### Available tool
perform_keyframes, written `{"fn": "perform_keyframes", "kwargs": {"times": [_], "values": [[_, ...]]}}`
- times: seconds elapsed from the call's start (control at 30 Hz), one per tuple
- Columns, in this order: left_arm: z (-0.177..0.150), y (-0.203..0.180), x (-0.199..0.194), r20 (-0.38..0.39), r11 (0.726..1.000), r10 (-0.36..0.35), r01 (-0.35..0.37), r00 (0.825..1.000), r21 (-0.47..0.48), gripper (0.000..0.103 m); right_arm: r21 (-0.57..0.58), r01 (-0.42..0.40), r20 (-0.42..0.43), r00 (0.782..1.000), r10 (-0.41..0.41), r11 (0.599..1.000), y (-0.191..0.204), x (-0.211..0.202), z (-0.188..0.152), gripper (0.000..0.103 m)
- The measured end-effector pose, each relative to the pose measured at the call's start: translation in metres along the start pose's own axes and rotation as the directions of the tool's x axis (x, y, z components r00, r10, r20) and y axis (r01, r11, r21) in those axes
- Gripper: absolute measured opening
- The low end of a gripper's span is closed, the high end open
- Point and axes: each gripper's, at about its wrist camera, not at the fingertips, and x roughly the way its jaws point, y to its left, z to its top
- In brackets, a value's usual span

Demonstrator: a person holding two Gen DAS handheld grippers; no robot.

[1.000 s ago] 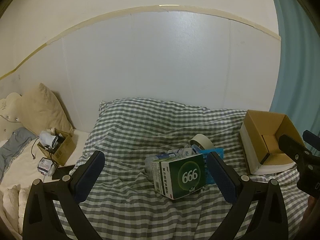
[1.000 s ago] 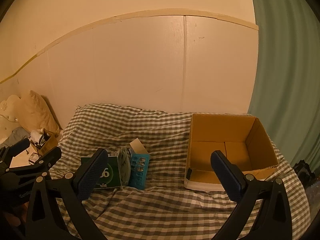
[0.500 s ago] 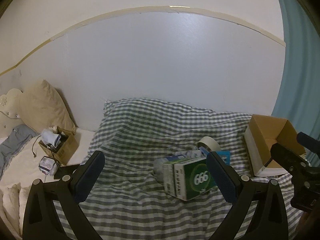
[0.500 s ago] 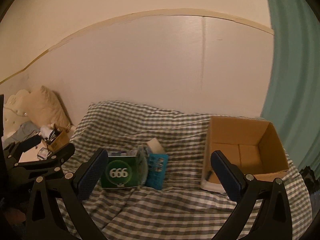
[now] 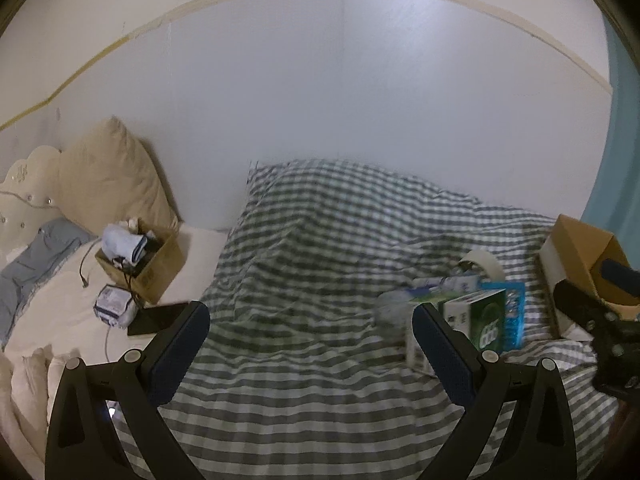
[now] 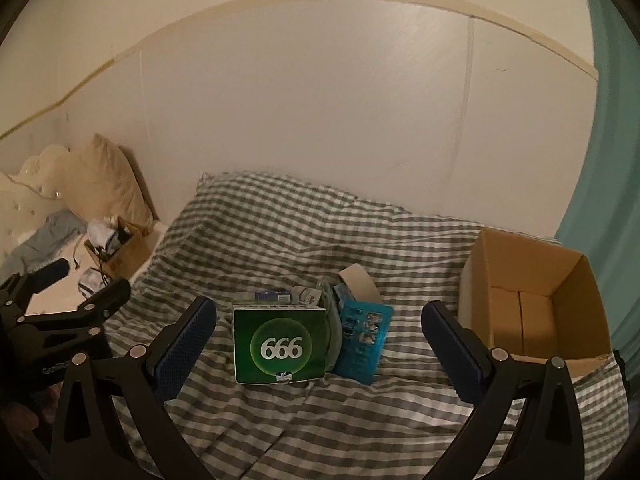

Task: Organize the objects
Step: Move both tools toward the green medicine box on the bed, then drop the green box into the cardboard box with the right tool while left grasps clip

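Note:
A green box marked 666 [image 6: 280, 346] stands on the checked bedspread [image 6: 320, 432], in a small pile with a blue blister pack [image 6: 362, 344], a tape roll [image 6: 358, 284] and a clear bottle [image 5: 390, 312]. An open cardboard box [image 6: 532, 308] sits to the right of the pile. My right gripper [image 6: 319, 354] is open and empty, facing the green box from short of it. My left gripper [image 5: 310, 346] is open and empty over bare bedspread, left of the pile; the green box [image 5: 486, 318] shows beside its right finger.
A small cardboard box of clutter [image 5: 138, 258], a tissue pack [image 5: 114, 304] and a dark phone [image 5: 158, 318] lie on the cream bedding at left. A pillow [image 5: 108, 176] leans on the wall. A teal curtain [image 6: 600, 184] hangs at right.
Both grippers have swung left: the pile has slid right in the left wrist view and toward the centre in the right wrist view. Both grippers stay open.

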Motion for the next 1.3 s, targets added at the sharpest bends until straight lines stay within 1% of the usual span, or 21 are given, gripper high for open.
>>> {"fn": "perform_keyframes", "kwargs": {"times": [0.13,0.2,0.3,0.4,0.5,0.6,0.67,0.77,0.83,0.9,0.93,1.0,1.07,1.1,1.17,1.23,1.3], "values": [[-0.004,0.004,0.016,-0.038,1.0,0.007,-0.007,0.999,-0.005,0.103,-0.021,0.004,-0.064,0.998,-0.005,1.0,0.008,0.033,-0.007,0.103],[-0.008,0.004,0.023,-0.053,1.0,0.011,-0.012,0.999,-0.007,0.103,-0.009,0.006,-0.093,0.996,-0.007,1.0,0.006,0.048,-0.011,0.103],[-0.011,0.003,0.036,-0.087,1.0,0.013,-0.014,0.996,-0.011,0.103,0.018,-0.036,-0.133,0.99,0.038,0.999,0.007,0.066,-0.017,0.103],[-0.015,0.002,0.047,-0.11,1.0,0.02,-0.021,0.994,-0.007,0.103,-0.012,-0.051,-0.166,0.985,0.048,0.999,0.013,0.082,-0.024,0.103],[-0.019,0.001,0.056,-0.128,1.0,0.025,-0.026,0.992,-0.006,0.103,0.019,-0.094,-0.198,0.975,0.096,0.995,0.013,0.1,-0.027,0.103],[-0.023,-0.002,0.065,-0.15,0.999,0.044,-0.045,0.988,0.002,0.103,0.029,-0.119,-0.219,0.968,0.123,0.992,0.014,0.112,-0.029,0.103],[-0.023,-0.002,0.069,-0.165,0.999,0.043,-0.043,0.985,-0.001,0.103,0.036,-0.135,-0.24,0.961,0.139,0.99,0.014,0.121,-0.03,0.103],[-0.022,-0.002,0.07,-0.165,0.999,0.049,-0.049,0.985,0.003,0.103,0.056,-0.162,-0.261,0.95,0.171,0.985,0.013,0.129,-0.033,0.095],[-0.022,-0.005,0.069,-0.159,0.998,0.067,-0.064,0.985,0.027,0.103,0.057,-0.168,-0.241,0.954,0.176,0.984,0.011,0.124,-0.033,0.094],[-0.022,-0.01,0.067,-0.149,0.996,0.084,-0.077,0.985,0.049,0.103,0.062,-0.185,-0.199,0.961,0.194,0.981,0.009,0.112,-0.031,0.094],[-0.022,-0.012,0.066,-0.146,0.995,0.088,-0.08,0.985,0.059,0.103,0.059,-0.177,-0.176,0.967,0.185,0.982,0.008,0.104,-0.028,0.094],[-0.021,-0.019,0.062,-0.136,0.994,0.086,-0.076,0.987,0.08,0.103,0.013,-0.115,-0.117,0.986,0.116,0.993,0.003,0.079,-0.022,0.094],[-0.021,-0.03,0.058,-0.126,0.993,0.071,-0.058,0.989,0.102,0.103,-0.018,-0.062,-0.059,0.996,0.061,0.998,-0.005,0.055,-0.015,0.094],[-0.021,-0.037,0.056,-0.128,0.993,0.052,-0.038,0.99,0.111,0.103,-0.019,-0.029,-0.038,0.999,0.028,0.999,-0.012,0.044,-0.009,0.094],[-0.021,-0.05,0.054,-0.136,0.993,0.018,-0.001,0.991,0.119,0.103,-0.004,0.029,0.006,1.0,-0.028,1.0,-0.03,0.023,0.001,0.094],[-0.022,-0.067,0.055,-0.149,0.99,-0.016,0.037,0.989,0.133,0.103,0.022,0.065,0.038,0.997,-0.066,0.998,-0.049,0.006,0.005,0.094],[-0.022,-0.081,0.056,-0.163,0.987,-0.039,0.064,0.986,0.146,0.103,0.048,0.089,0.048,0.995,-0.091,0.995,-0.064,-0.004,0.007,0.094]]}}
